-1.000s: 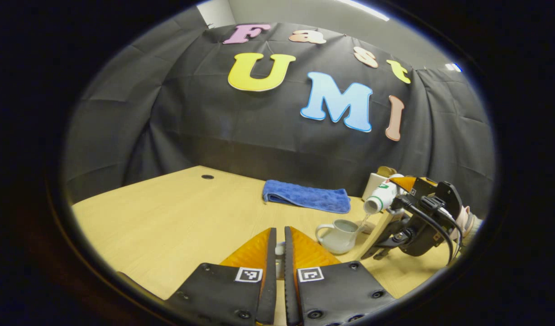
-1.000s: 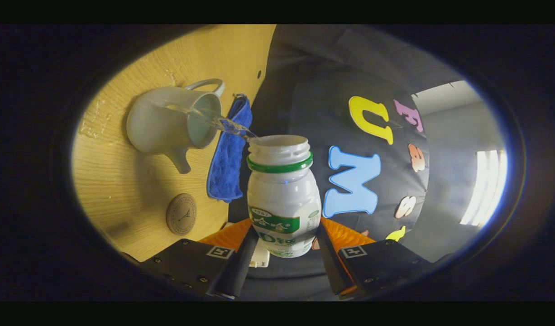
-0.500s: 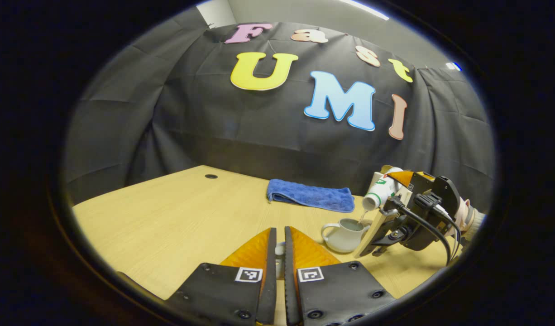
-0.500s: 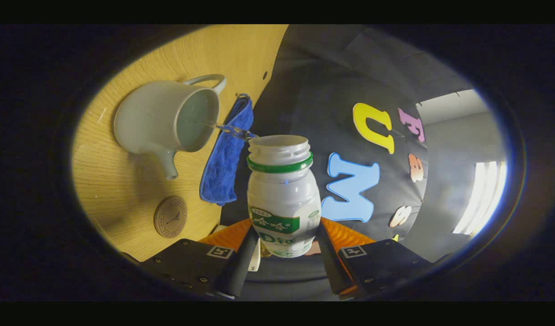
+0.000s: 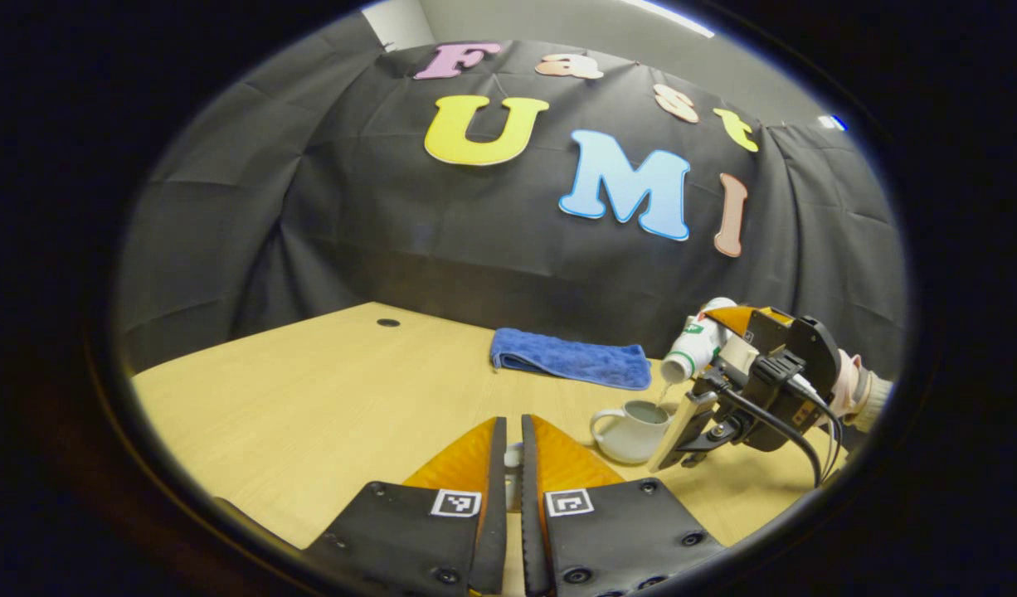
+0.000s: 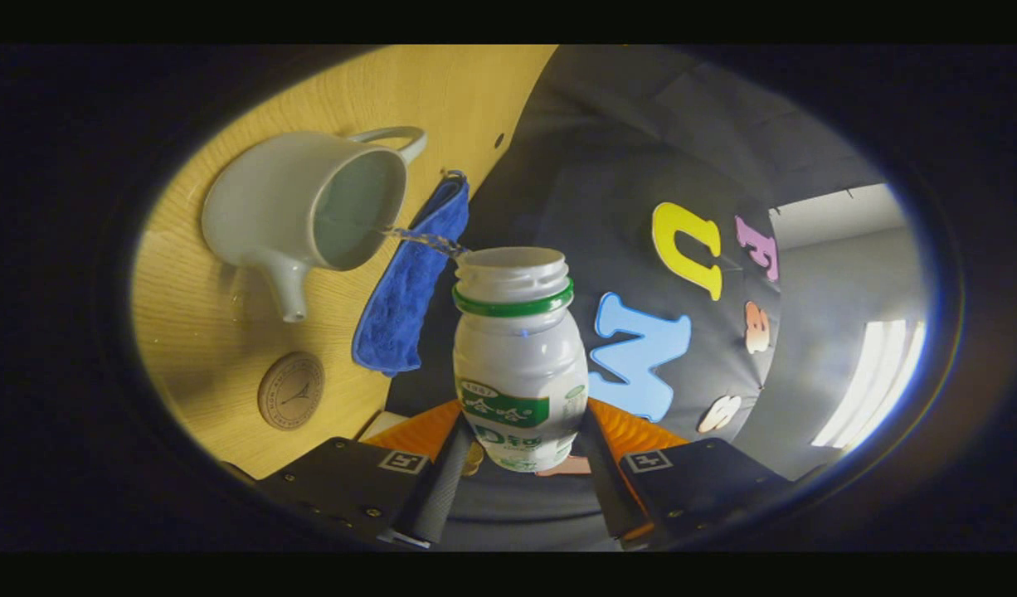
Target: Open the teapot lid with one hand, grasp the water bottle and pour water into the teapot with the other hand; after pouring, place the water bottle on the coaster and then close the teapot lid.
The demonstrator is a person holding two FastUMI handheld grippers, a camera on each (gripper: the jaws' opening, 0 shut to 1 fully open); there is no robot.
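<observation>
Pouring a thin stream, the white plastic water bottle with a green neck ring [image 6: 520, 356] hangs tipped over the pale grey ceramic teapot [image 6: 301, 211], whose mouth stands open on the light wooden desk [image 5: 309, 398]. The right gripper [image 6: 521, 464] pinches the bottle's base on both sides. The stream enters just inside the near rim, so a small wobble or steeper tilt could spill water onto the desk or the folded blue cloth [image 6: 405, 290]. The round brown coaster [image 6: 290, 390] lies near the spout. The left gripper [image 5: 513, 464] is pressed nearly together on a small pale thing, likely the lid; a slack grip could drop it.
</observation>
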